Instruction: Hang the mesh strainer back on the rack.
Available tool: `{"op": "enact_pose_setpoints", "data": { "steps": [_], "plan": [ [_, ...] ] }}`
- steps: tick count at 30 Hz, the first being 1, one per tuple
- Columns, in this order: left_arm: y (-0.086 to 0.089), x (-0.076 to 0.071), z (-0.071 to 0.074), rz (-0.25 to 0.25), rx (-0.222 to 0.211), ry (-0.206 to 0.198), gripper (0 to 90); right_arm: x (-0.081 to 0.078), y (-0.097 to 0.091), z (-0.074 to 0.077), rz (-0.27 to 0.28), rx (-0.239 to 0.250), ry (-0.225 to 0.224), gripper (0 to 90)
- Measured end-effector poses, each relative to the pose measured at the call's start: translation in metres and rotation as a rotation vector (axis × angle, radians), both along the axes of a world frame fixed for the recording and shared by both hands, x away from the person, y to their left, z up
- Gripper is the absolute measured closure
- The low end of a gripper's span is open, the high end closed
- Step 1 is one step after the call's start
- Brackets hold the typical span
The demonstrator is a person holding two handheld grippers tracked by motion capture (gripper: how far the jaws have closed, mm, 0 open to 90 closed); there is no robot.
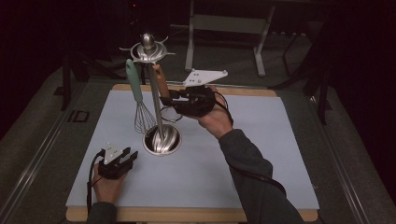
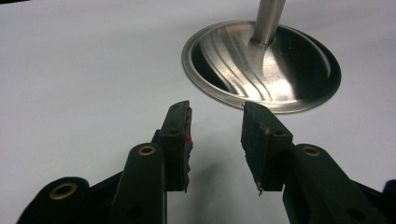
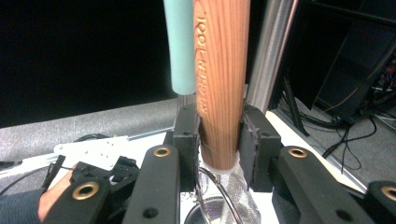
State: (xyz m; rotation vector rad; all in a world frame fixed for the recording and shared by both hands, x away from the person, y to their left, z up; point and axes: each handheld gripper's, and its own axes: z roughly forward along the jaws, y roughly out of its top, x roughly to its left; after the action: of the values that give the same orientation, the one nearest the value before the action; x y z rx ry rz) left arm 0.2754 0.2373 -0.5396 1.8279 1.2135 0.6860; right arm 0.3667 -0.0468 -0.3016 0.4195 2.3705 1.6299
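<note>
Wooden and round, the brown handle of a wire strainer (image 3: 220, 84) stands upright between the two black pads of the right gripper (image 1: 173, 99), which press on its lower end from both sides; the mesh bowl below the handle is dim in the right gripper view, so its shape is hard to make out. This wooden-handled strainer (image 1: 160, 80) hangs at the top of a tall steel utensil stand (image 1: 156, 105), whose round polished base (image 2: 261, 65) sits a little left of the middle of the pale blue mat (image 1: 261, 154) on the wood-edged table (image 1: 187, 215). A mint-green-handled wire whisk (image 1: 138, 95) hangs from the same stand, just beside the strainer on its left. Near the front left corner of the mat, the left gripper (image 1: 125, 158) rests low with its jaws standing apart and nothing between them, pointed at the stand's base.
</note>
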Motion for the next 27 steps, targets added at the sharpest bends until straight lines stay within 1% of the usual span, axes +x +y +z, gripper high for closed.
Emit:
{"op": "enact_pose_setpoints", "data": {
  "steps": [5, 6, 7, 8, 9, 10, 12, 14, 18, 24, 27],
  "plan": [
    [0.0, 0.0, 0.0, 0.0, -0.001, 0.0, 62.9, 0.002, 0.002, 0.0, -0.009, 0.01, 0.016, 68.9],
    [0.0, 0.0, 0.0, 0.0, -0.001, 0.0, 62.9, 0.004, 0.002, -0.001, -0.019, 0.018, 0.03, 67.6],
    [0.0, 0.0, 0.0, 0.0, -0.001, 0.0, 62.9, 0.004, 0.002, -0.001, -0.019, 0.018, 0.03, 67.6],
    [0.0, 0.0, 0.0, 0.0, -0.002, 0.0, 62.9, 0.007, 0.001, -0.001, -0.026, 0.024, 0.046, 66.3],
    [0.0, 0.0, 0.0, 0.0, -0.002, 0.0, 62.9, 0.007, 0.001, -0.001, -0.026, 0.024, 0.046, 66.3],
    [0.0, 0.0, 0.0, 0.0, -0.003, 0.0, 62.9, 0.008, -0.001, -0.002, -0.031, 0.019, 0.051, 63.7],
    [0.0, 0.0, 0.0, 0.0, -0.003, 0.0, 62.9, 0.008, -0.001, -0.002, -0.03, 0.018, 0.052, 62.8],
    [0.0, 0.0, 0.0, -0.001, 0.001, 0.0, 62.9, 0.006, -0.004, -0.002, -0.021, 0.013, 0.05, 59.8],
    [0.0, 0.0, 0.0, 0.0, 0.002, 0.0, 62.9, 0.004, -0.006, -0.001, -0.009, 0.0, 0.046, 59.7],
    [0.0, 0.0, 0.0, -0.001, 0.004, 0.0, 62.9, -0.002, -0.008, -0.001, 0.003, 0.0, 0.038, 59.2],
    [0.0, 0.0, 0.0, 0.0, 0.0, 0.0, 62.9, -0.003, -0.011, 0.0, 0.009, -0.01, 0.034, 59.0]
  ]
}}
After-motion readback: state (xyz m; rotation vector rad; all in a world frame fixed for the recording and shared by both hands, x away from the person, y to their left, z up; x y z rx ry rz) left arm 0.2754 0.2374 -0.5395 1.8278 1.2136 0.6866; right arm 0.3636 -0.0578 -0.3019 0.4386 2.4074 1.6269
